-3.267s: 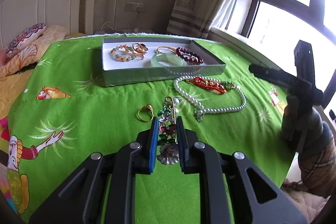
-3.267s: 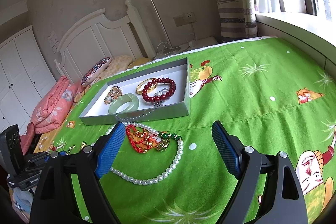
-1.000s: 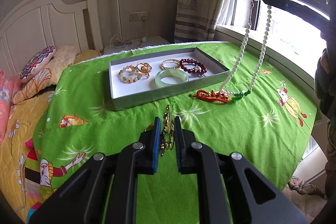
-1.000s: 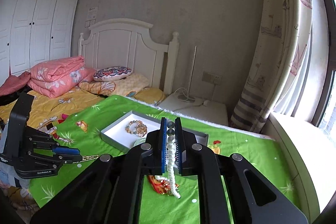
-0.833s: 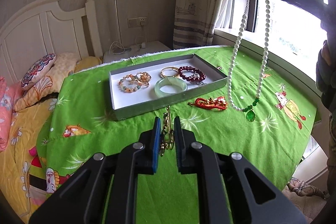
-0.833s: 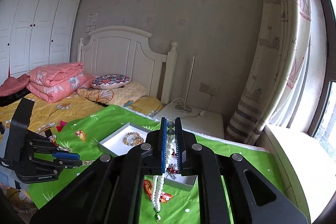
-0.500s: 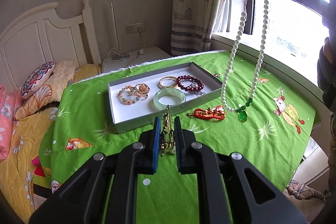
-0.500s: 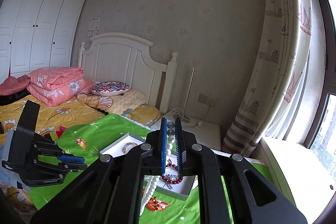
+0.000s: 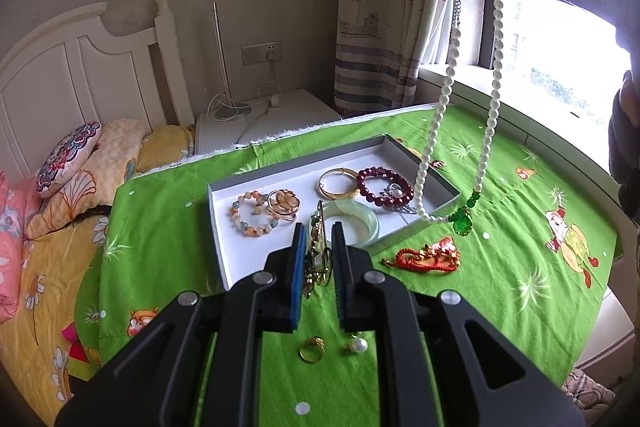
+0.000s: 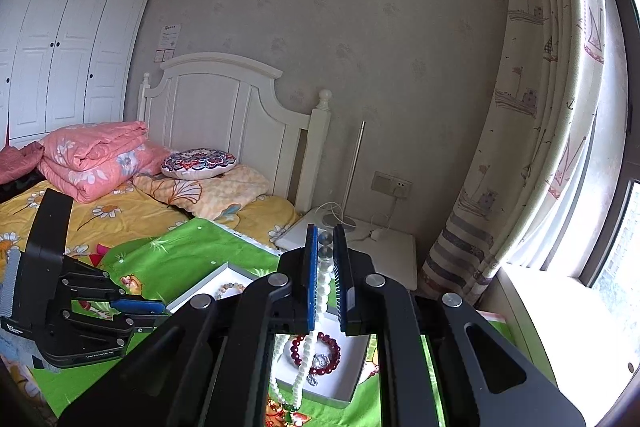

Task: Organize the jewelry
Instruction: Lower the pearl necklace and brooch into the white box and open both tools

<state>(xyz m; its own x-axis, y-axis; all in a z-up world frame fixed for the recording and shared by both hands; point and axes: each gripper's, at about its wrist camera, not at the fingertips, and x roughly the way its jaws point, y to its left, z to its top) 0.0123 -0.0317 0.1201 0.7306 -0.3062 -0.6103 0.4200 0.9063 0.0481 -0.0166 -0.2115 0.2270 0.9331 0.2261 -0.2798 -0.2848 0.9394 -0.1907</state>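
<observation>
— So, where is the jewelry held?

— A gold brooch [image 9: 317,255] is clamped between the narrow blue pads of the left gripper [image 9: 316,259], lifted above the green cloth [image 9: 500,267]. A pearl necklace [image 9: 492,75] is pinched at its top by the right gripper [image 10: 326,279], whose jaws are nearly closed on the beads; the strand hangs free, and its green pendant [image 9: 463,217] is seen near the right edge of the tray [image 9: 224,227].

— And what is already laid in the tray?

— A pastel bead bracelet [image 9: 252,213], a gold flower piece [image 9: 285,203], a gold bangle [image 9: 338,183], a dark red bead bracelet [image 9: 384,187] and a pale green bangle [image 9: 364,223] are seen inside it.

— Is anything left on the cloth?

— A red cord piece [image 9: 424,257] lies just beside the tray, and a gold ring [image 9: 311,349] and a pearl earring [image 9: 358,346] are seen under the left gripper. Whether they touch cannot be told.
</observation>
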